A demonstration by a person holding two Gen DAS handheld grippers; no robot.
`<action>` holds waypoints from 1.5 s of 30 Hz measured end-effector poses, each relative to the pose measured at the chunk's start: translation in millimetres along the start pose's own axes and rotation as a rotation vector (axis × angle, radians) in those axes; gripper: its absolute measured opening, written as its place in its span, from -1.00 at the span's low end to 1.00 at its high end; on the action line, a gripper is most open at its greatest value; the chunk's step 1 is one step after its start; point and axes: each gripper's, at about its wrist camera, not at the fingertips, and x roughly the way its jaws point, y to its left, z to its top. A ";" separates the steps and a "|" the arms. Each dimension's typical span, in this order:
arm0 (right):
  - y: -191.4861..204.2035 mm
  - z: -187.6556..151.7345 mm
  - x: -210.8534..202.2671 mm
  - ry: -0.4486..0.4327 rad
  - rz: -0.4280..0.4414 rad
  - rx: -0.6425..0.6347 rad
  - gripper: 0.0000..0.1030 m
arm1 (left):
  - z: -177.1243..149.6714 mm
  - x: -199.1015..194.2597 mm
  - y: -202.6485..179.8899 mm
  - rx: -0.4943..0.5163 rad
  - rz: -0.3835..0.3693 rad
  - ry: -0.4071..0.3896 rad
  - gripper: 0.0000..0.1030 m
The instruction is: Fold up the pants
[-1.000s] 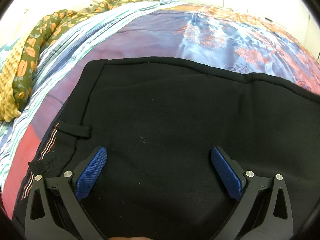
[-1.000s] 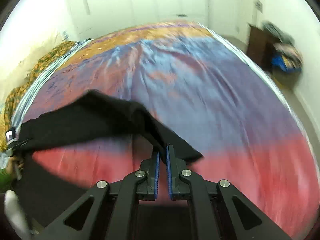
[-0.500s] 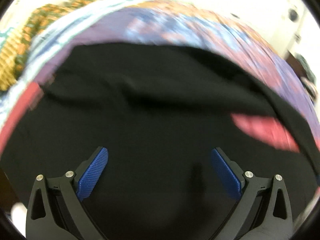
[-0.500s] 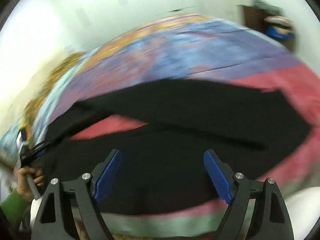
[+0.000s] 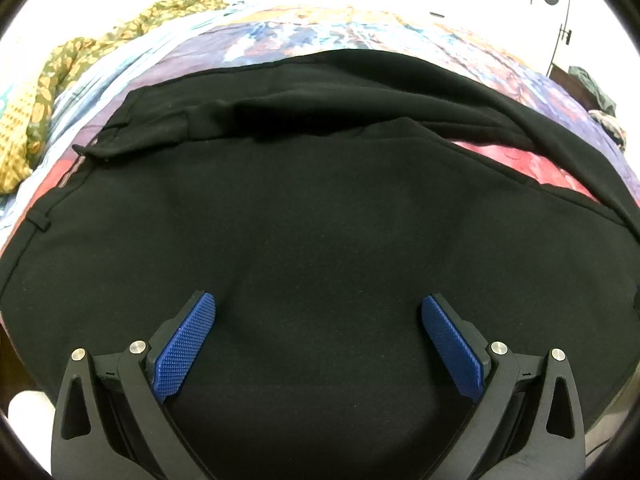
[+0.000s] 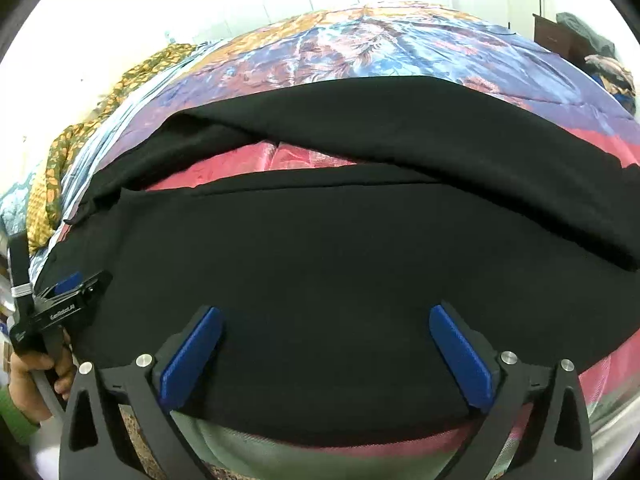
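Black pants point(image 5: 320, 208) lie spread on the bed, waistband at the left, both legs running right with a strip of red bedspread showing between them. They also show in the right wrist view point(image 6: 340, 248). My left gripper point(image 5: 319, 312) is open and empty just above the seat of the pants. My right gripper point(image 6: 326, 322) is open and empty over the near leg. The left gripper point(image 6: 68, 292) shows at the far left in the right wrist view, over the pants' waist end.
The colourful bedspread point(image 6: 360, 48) covers the bed. A yellow-green floral cloth point(image 5: 48, 80) lies bunched along the bed's far left edge. A dark cabinet with piled clothes point(image 6: 580, 44) stands at the far right by the wall.
My right gripper let go of the pant leg and opened; the leg now lies on the bed. Both grippers moved back toward the near edge over the pants.
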 end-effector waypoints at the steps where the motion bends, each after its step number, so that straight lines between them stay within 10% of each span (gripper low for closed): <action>1: 1.7 -1.4 -1.2 -0.006 -0.002 -0.003 1.00 | -0.5 -0.1 -0.2 -0.002 0.002 -0.001 0.99; 11: 1.8 0.9 -13.9 -0.036 0.019 -0.048 0.99 | 2.5 -24.5 5.7 -0.018 -0.029 -0.028 0.99; 16: -19.1 7.1 -54.9 -0.200 0.141 0.091 0.99 | 25.4 -52.6 21.1 -0.074 -0.036 -0.190 0.99; 20: -56.1 8.5 -49.9 -0.202 0.307 0.299 0.98 | 35.8 -24.3 24.1 -0.093 -0.053 -0.107 0.99; 24: -108.1 3.6 -42.9 -0.218 0.258 0.530 0.66 | 14.5 -0.9 28.4 -0.107 -0.064 -0.006 0.99; 32: -179.2 3.7 -47.3 -0.344 0.158 0.834 0.63 | 4.4 -4.9 18.0 -0.043 -0.030 -0.021 0.99; 34: -184.8 5.1 -44.2 -0.343 0.114 0.873 0.47 | 5.5 -3.5 18.6 -0.037 -0.024 -0.017 0.99; 38: -193.9 7.5 -41.1 -0.277 -0.030 0.875 -0.86 | 11.3 -4.9 18.8 -0.037 -0.036 0.029 0.99; 45: -161.5 50.4 -119.3 -0.384 0.148 0.576 -0.90 | 97.5 -26.7 43.8 -0.202 -0.313 0.018 0.99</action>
